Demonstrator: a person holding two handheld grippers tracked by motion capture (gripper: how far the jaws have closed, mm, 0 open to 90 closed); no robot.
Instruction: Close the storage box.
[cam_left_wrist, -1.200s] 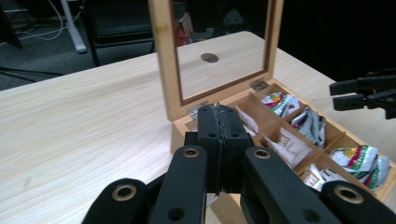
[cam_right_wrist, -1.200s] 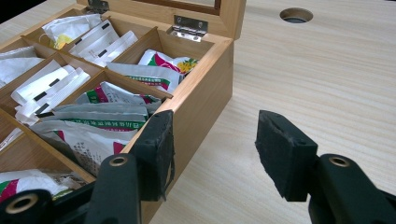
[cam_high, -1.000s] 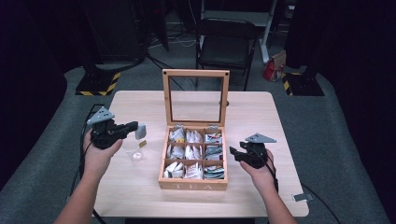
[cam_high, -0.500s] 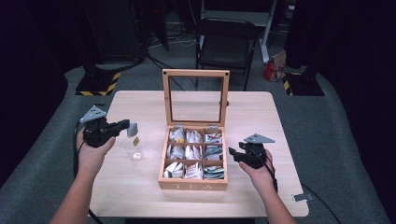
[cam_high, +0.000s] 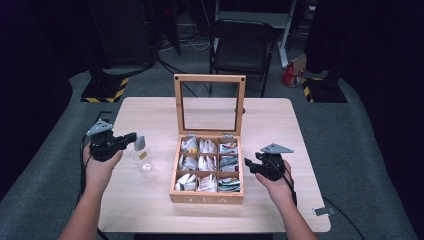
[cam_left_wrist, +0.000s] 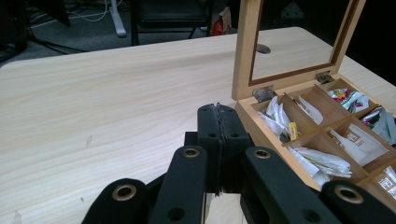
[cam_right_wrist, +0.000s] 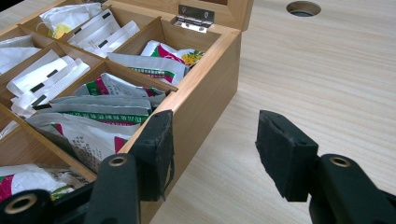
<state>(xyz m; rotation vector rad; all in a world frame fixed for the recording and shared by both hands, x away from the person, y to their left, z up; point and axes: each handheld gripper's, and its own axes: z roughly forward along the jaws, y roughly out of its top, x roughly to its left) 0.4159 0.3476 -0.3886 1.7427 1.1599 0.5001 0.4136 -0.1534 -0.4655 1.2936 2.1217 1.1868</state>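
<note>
1. The left gripper sits over the surface's left edge, its fingers pressed flat together on a thin sheet of something that cannot be made out.
2. Just beside its tips, a small clear glass stands on bare wood, apart from the tea box; open surface lies in front of and behind it.
3. The tea box occupies the middle, lid upright, nine compartments filled with tea sachets.
4. The right gripper rests near the box's right wall, its fingers spread wide around nothing, one just beside the wall.
5. Bare surface runs from there to the right edge.
</note>
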